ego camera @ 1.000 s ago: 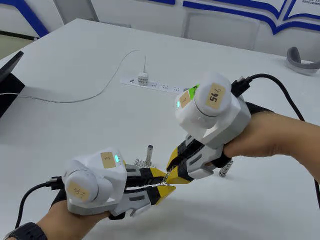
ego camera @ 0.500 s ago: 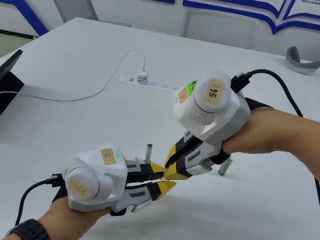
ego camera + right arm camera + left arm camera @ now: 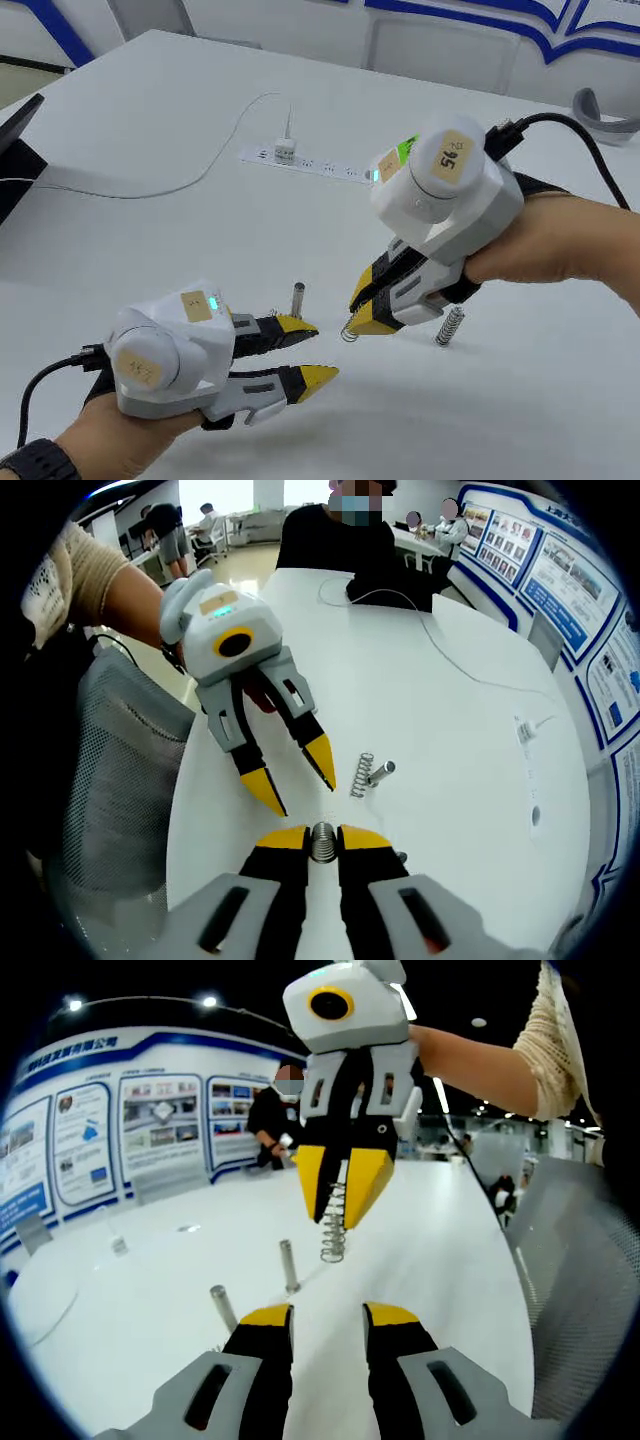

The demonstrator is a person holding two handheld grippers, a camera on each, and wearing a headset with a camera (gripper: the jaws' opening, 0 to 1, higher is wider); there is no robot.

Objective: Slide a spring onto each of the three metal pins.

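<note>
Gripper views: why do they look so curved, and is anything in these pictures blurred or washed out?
Left gripper view: the fisheye lens bows the table and wall posters; ceiling lamps glare; the spring is sharp. Right gripper view: same bowing; the top is washed out. Head view: straight lines, even light, faint shadows.

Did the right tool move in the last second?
Yes. The right tool, gripping the spring, drew rightward, away from the upright pin and left tool.

White table [image 3: 150, 230]; power strip [image 3: 310, 168]; pin [image 3: 298, 298]; spring [image 3: 450, 326]
</note>
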